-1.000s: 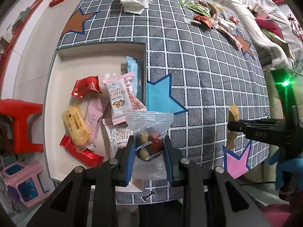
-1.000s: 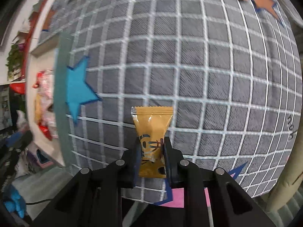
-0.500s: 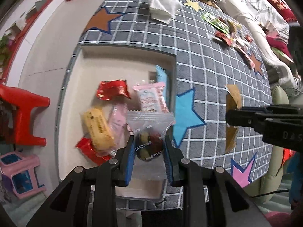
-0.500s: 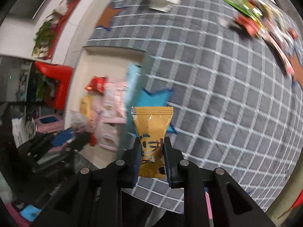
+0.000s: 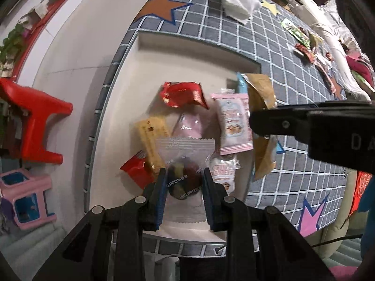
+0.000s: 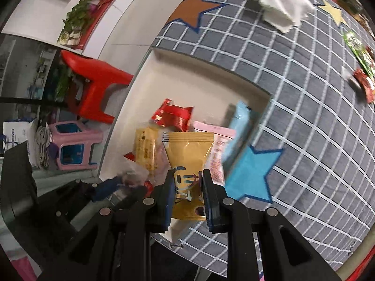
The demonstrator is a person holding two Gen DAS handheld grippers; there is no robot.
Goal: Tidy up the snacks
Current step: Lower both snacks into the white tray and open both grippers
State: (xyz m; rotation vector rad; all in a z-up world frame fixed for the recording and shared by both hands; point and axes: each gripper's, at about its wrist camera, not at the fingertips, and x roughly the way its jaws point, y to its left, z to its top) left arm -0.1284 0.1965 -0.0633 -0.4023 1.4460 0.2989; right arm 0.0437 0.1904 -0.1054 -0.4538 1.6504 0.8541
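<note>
My left gripper (image 5: 184,182) is shut on a clear candy packet (image 5: 185,154) and holds it above the near end of the cream tray (image 5: 187,58). My right gripper (image 6: 187,186) is shut on a gold snack packet (image 6: 188,157), which also shows in the left wrist view (image 5: 261,98), above the tray's right side. The tray (image 6: 187,70) holds a red packet (image 5: 181,92), a yellow bar (image 5: 152,133), pink packets (image 5: 234,124) and a light blue packet (image 6: 239,126). The left gripper shows at the lower left of the right wrist view (image 6: 117,187).
The tray lies on a grey checked cloth (image 6: 316,117) with star patches. Loose snacks (image 5: 304,49) and a white tissue pile (image 5: 239,7) lie at the far end. A red stool (image 5: 35,121) and a pink stool (image 5: 25,199) stand on the floor to the left.
Both grippers have moved left over the tray with their packets. The right gripper has come in close beside the left one.
</note>
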